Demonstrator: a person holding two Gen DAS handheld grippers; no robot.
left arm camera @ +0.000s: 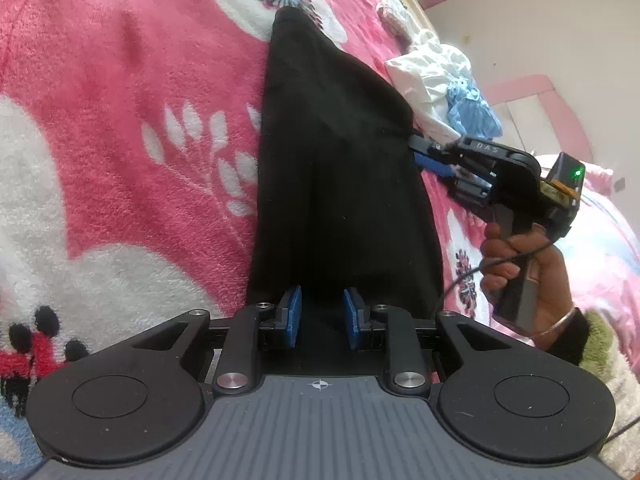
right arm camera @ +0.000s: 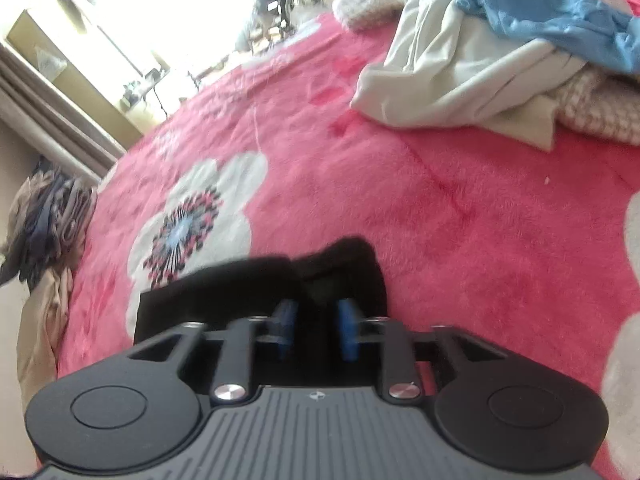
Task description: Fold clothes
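Note:
A black garment (left arm camera: 340, 160) lies stretched lengthways on a pink flowered blanket (left arm camera: 120, 80). My left gripper (left arm camera: 322, 312) is shut on its near end, with black cloth bunched between the blue pads (left arm camera: 294, 312). A person's hand (left arm camera: 520, 256) holds my right gripper (left arm camera: 418, 150), whose fingers pinch the garment's right edge about halfway along. In the right wrist view the right gripper (right arm camera: 316, 316) has a fold of the black garment (right arm camera: 224, 284) between its pads, slightly blurred.
A heap of white and blue clothes (right arm camera: 480, 60) lies on the blanket (right arm camera: 440, 220) beyond the garment, also seen as a pile (left arm camera: 440, 76) in the left wrist view. Dark and beige clothes (right arm camera: 48, 216) hang off the bed's far left edge.

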